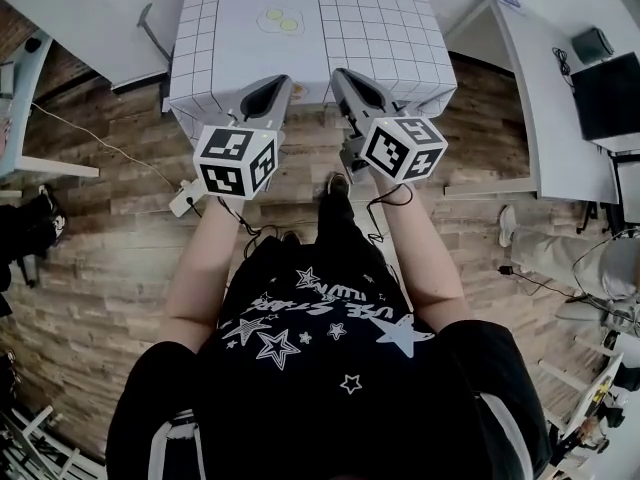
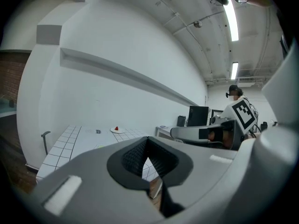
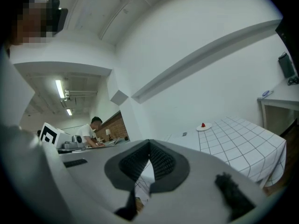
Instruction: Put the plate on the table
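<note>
A table (image 1: 380, 38) under a white squared cloth stands just ahead of me. On it lies a small plate (image 1: 281, 20) with yellow pieces. A white plate with a red piece on it (image 2: 117, 130) (image 3: 203, 126) rests far back on the cloth in both gripper views. My left gripper (image 1: 272, 88) (image 2: 145, 158) and right gripper (image 1: 347, 78) (image 3: 149, 161) hang side by side at the table's near edge, above the wooden floor. Both are shut, with nothing between the pads. Each gripper view shows the other gripper beside it.
A white desk with a dark monitor (image 1: 610, 93) stands at the right, another white table (image 1: 90, 18) at the left. A power strip (image 1: 185, 199) and cables lie on the floor. Someone's leg (image 1: 545, 253) shows at the right, and a person (image 3: 92, 130) bends over a far desk.
</note>
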`<state>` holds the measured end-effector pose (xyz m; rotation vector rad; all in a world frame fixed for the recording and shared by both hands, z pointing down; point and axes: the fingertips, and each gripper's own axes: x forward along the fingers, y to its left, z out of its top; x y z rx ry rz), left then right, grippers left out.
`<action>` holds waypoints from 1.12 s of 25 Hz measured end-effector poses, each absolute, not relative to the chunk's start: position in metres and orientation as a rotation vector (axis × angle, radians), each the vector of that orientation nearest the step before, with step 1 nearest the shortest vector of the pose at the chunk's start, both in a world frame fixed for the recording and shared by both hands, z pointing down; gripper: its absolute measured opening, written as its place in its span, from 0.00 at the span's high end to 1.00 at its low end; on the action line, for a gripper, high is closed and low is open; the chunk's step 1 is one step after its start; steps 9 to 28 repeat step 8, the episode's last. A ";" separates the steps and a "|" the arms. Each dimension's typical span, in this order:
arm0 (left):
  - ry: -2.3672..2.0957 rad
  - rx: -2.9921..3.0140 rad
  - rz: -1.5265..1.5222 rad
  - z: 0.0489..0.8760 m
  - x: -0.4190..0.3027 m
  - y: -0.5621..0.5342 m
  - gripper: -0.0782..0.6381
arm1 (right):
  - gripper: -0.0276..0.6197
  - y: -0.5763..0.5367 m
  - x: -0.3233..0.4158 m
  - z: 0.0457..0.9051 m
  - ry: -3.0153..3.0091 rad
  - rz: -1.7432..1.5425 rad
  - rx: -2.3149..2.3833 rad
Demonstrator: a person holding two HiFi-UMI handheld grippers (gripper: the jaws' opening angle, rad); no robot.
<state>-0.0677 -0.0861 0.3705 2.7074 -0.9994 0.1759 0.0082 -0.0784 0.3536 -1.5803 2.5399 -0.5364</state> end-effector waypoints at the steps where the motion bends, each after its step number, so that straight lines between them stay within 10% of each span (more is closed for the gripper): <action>1: -0.998 2.694 0.180 0.366 -0.069 -0.094 0.88 | 0.94 -0.086 0.008 0.348 2.545 -0.549 -1.588; 28: -0.977 2.665 0.189 0.340 -0.062 -0.132 0.88 | 0.94 -0.119 0.012 0.323 2.581 -0.580 -1.634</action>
